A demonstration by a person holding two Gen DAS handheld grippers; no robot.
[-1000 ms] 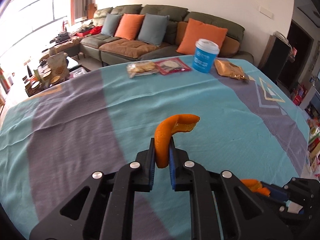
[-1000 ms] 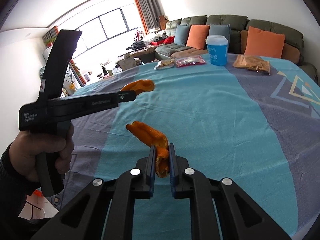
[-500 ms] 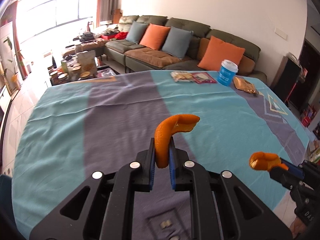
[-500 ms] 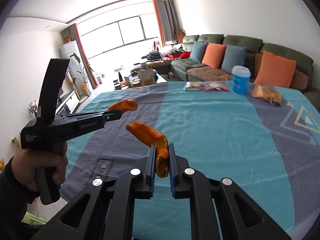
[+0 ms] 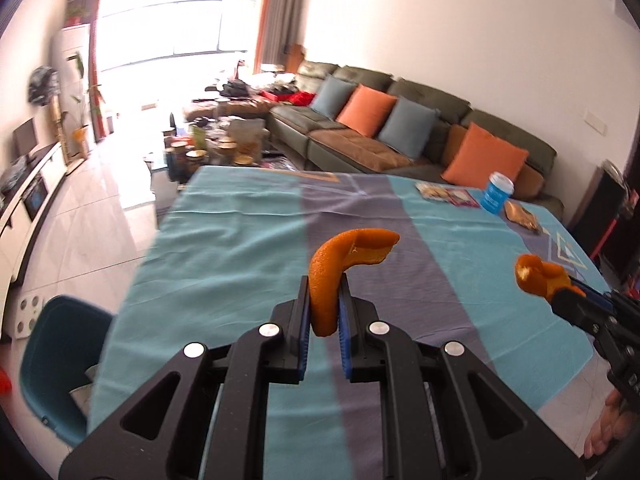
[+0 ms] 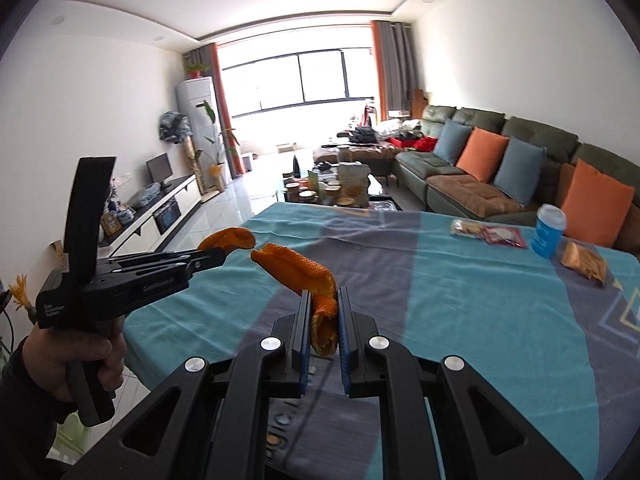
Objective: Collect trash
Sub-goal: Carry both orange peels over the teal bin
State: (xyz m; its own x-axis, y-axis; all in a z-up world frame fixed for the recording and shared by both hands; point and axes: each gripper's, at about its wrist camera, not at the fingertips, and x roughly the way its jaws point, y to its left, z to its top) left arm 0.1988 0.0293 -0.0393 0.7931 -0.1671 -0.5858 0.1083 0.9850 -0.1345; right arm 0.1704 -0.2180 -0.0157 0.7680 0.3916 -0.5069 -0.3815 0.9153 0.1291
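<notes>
Both grippers have lifted back from the surface (image 5: 248, 248) — left gripper (image 5: 324, 312) fingers clamp a curled orange peel (image 5: 340, 264), right gripper (image 6: 324, 316) fingers pinch another peel (image 6: 300, 270), both peels now above its near edge — ready for binning.
</notes>
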